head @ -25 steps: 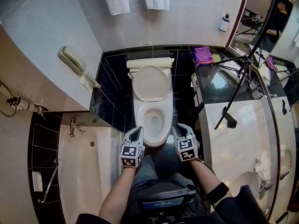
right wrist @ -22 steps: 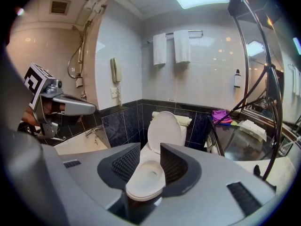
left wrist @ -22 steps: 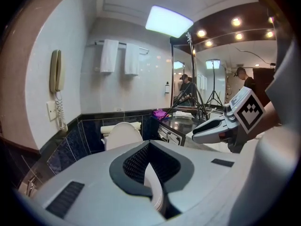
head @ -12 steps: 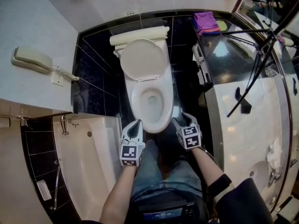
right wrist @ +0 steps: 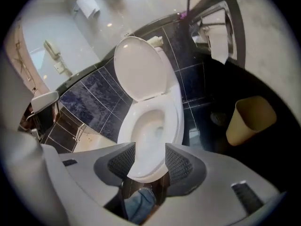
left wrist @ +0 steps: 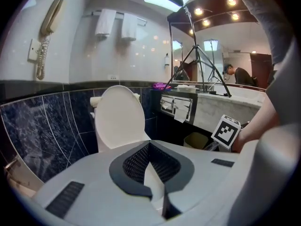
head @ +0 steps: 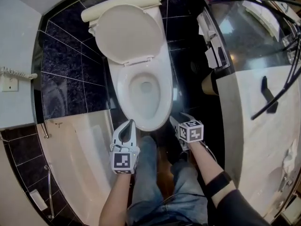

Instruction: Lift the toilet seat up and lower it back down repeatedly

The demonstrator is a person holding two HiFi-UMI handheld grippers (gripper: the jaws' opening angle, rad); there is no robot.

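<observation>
The white toilet fills the middle of the head view, its lid raised against the tank. Lid and bowl also show in the right gripper view. I cannot tell the seat ring from the bowl's rim. My left gripper hangs at the bowl's front left, jaw tips meeting, holding nothing. Just off the bowl's front right, my right gripper is open. Its jaws have just been opening; they hold nothing, and the bowl's front edge shows beyond the gap.
A bathtub lies to the left. A beige bin stands right of the toilet under a paper holder. The marble counter carries a tripod. My jeans-clad legs are behind the grippers. A wall phone hangs at the left.
The head view has dropped closer to the toilet. Both grippers have sunk towards the bowl's front edge, and the right one has rolled. The lid stays raised.
</observation>
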